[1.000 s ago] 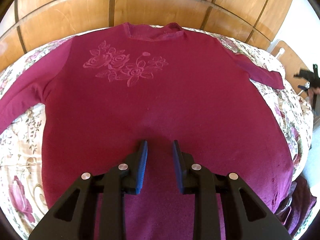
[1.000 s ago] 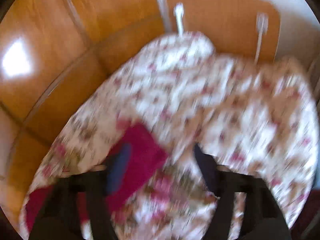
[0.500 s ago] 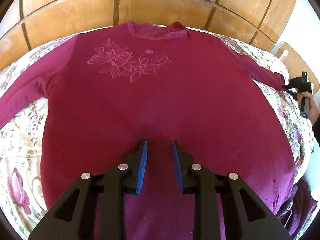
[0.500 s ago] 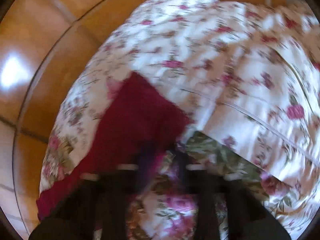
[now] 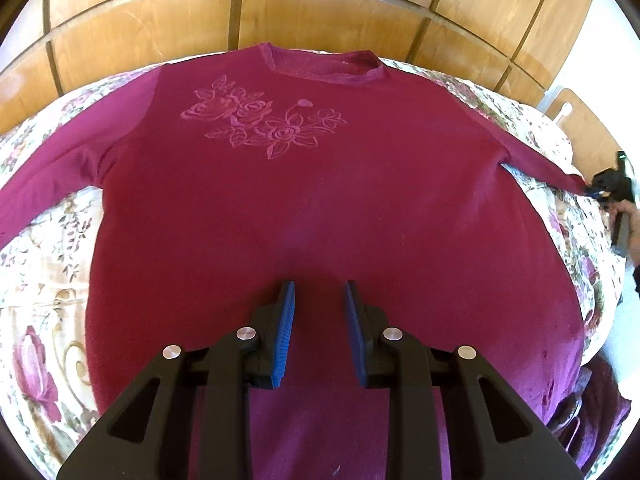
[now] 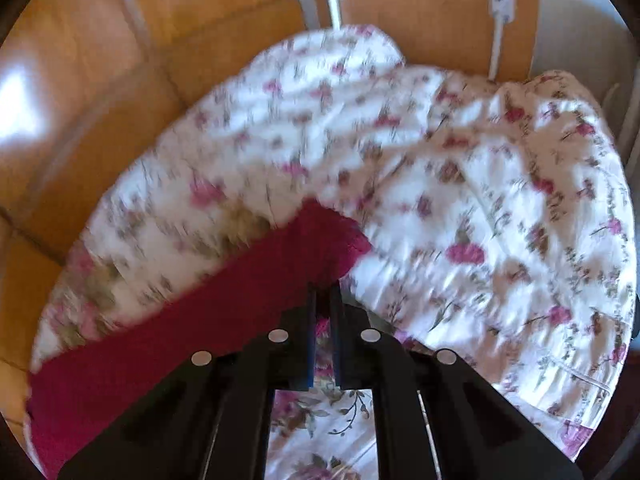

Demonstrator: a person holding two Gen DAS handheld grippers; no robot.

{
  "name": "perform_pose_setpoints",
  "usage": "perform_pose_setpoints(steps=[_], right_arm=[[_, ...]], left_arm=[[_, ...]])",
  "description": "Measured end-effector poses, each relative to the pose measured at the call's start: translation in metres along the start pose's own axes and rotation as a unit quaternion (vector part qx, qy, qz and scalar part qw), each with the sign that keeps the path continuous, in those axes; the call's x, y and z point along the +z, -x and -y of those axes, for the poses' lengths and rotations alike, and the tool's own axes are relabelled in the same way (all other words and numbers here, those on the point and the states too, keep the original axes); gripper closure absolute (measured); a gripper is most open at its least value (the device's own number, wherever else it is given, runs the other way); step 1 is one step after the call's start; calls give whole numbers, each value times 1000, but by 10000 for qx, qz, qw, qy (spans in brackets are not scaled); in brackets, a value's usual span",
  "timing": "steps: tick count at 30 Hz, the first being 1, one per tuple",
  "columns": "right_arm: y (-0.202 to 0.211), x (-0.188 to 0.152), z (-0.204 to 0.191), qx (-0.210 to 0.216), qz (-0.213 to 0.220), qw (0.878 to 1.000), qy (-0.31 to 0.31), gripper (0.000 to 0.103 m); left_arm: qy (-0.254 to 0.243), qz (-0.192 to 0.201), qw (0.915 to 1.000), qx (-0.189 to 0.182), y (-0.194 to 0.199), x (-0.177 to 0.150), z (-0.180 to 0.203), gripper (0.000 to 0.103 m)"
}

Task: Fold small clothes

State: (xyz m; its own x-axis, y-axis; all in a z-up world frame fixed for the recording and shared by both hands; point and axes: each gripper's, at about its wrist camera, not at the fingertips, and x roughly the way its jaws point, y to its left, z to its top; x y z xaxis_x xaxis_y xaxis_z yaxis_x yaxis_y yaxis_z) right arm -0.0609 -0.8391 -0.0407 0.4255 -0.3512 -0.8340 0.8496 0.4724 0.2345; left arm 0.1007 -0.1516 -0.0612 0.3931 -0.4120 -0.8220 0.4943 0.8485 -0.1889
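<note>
One bed, covered by a floral quilt [image 5: 44, 280], backed by wood panelling [image 5: 320, 12] — the largest item.

One maroon sweater [image 5: 320, 208], spread flat and face up on the quilt, neckline toward the panelling, both sleeves out to the sides; rose embroidery [image 5: 260, 124] on the chest.

One right sleeve cuff [image 6: 320, 240], lying at the quilt's edge.

One right gripper [image 6: 323, 292], low at the far right of the bed, fingers drawn nearly together and pinching the cuff's end.

One left gripper [image 5: 319, 300], poised just above the lower body of the sweater, pointing toward the neckline, jaws apart, holding nothing.

Risk, as judged: the bite on the cuff looks shallow — a quick pull across could slip it free, or drag the unpinned body and wrinkle it.
</note>
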Motion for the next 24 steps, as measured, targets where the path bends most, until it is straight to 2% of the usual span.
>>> perform_pose_setpoints(steps=[1, 2, 3, 4, 5, 7, 9, 10, 13, 14, 16, 19, 24], right_arm=[[-9, -5, -3, -102, -112, 9999, 71, 90], [-15, -11, -4, -275, -179, 9994, 120, 73], [-14, -15, -4, -334, -155, 9992, 122, 63], [-12, -17, -3, -368, -85, 9992, 105, 46], [-4, -20, -3, -455, 35, 9989, 106, 38], [14, -24, -9, -538, 292, 9978, 270, 38], [34, -30, -25, -329, 485, 9966, 585, 38], [42, -35, -37, -165, 531, 9958, 733, 38], [59, -51, -88, 803, 358, 9856, 1442, 37], [62, -59, -113, 1149, 217, 9770, 1781, 37], [64, -76, -158, 1499, 41, 9602, 2357, 36], [62, -110, -240, 2043, -306, 9256, 3172, 31], [41, -150, -345, 2150, -580, 8830, 4132, 31]], left_arm=[[11, 3, 10000, -4, 2, -1, -1, 79], [35, 18, 10000, -12, 6, -3, -4, 79], [79, 24, 10000, -26, 10, -5, -8, 79], [155, 63, 9998, -76, 16, -6, -14, 79], [228, 119, 9996, -110, 20, -6, -19, 79], [395, 243, 9989, -65, 29, -1, -35, 79], [507, 341, 9981, 108, 33, 7, -51, 79], [566, 374, 9975, 194, 34, 11, -57, 79], [662, 466, 9955, 494, 32, 30, -74, 79], [653, 480, 9949, 601, 31, 34, -76, 79], [633, 501, 9940, 738, 27, 45, -81, 79], [581, 514, 9935, 836, 19, 63, -90, 79], [501, 422, 9939, 885, -2, 90, -107, 79]])
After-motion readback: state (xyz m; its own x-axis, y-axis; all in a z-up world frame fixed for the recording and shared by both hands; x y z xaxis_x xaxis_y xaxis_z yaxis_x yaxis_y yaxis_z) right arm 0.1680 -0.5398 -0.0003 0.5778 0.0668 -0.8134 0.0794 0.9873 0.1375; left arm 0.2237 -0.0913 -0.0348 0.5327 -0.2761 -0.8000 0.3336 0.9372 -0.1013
